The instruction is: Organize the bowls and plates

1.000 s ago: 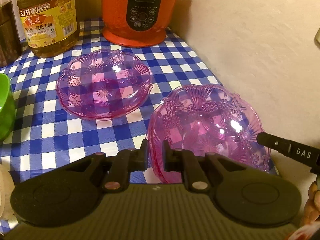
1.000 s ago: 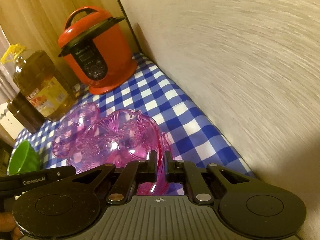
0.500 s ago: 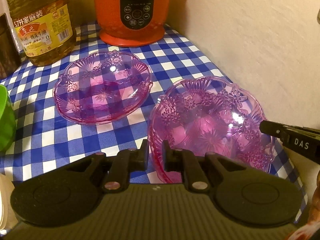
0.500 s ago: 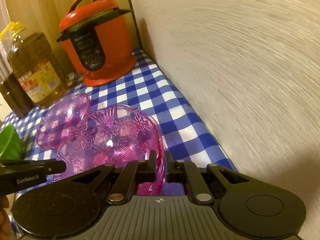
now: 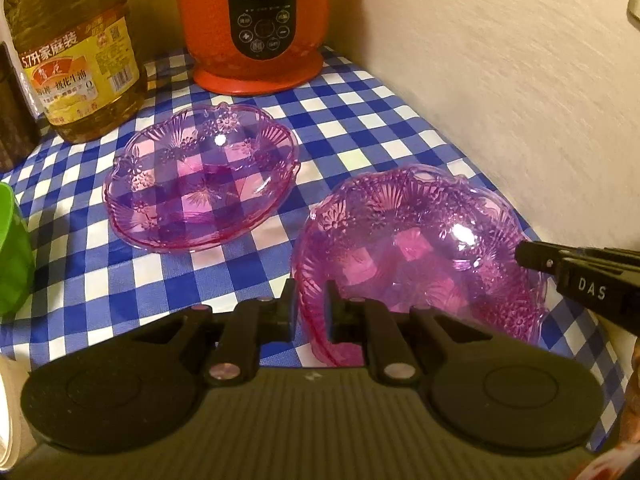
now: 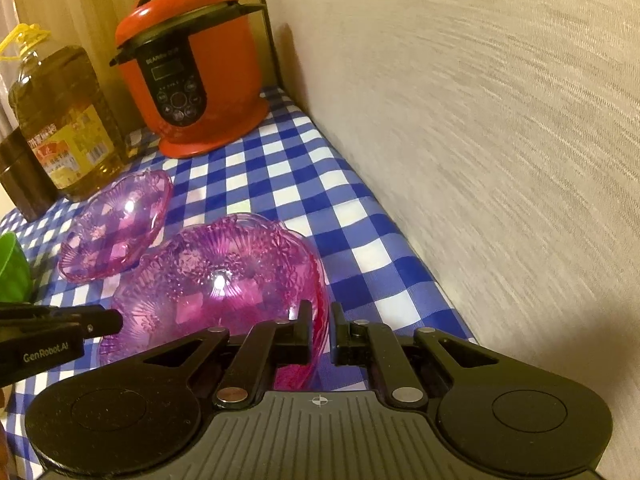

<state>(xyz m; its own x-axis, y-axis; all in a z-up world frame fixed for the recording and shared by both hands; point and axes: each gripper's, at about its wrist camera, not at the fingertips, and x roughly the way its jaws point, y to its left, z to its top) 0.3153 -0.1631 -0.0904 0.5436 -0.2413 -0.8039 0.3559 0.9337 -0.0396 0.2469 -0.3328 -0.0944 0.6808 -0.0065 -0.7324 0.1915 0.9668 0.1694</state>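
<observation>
A see-through pink bowl (image 5: 420,248) with a flower pattern, apparently several nested together, is held tilted over the blue-and-white checked cloth (image 5: 360,128). My left gripper (image 5: 311,312) is shut on its near left rim. My right gripper (image 6: 322,334) is shut on the opposite rim, and its fingers (image 5: 532,258) come in from the right in the left wrist view. The same bowl (image 6: 224,280) fills the middle of the right wrist view, with the left gripper's fingers (image 6: 100,322) at its left edge. A second, shallower pink dish (image 5: 200,184) lies flat on the cloth behind it, to the left.
A red pressure cooker (image 5: 260,20) stands at the back against the wall corner. A big oil bottle (image 5: 76,60) and a dark jar (image 5: 12,120) stand at the back left. A green bowl (image 5: 12,256) sits at the left edge. The wall (image 5: 520,80) runs close along the right.
Both grippers have kept their hold on the bowl's rim and rolled a little, tilting the bowl with them. The shallow dish has stayed put.
</observation>
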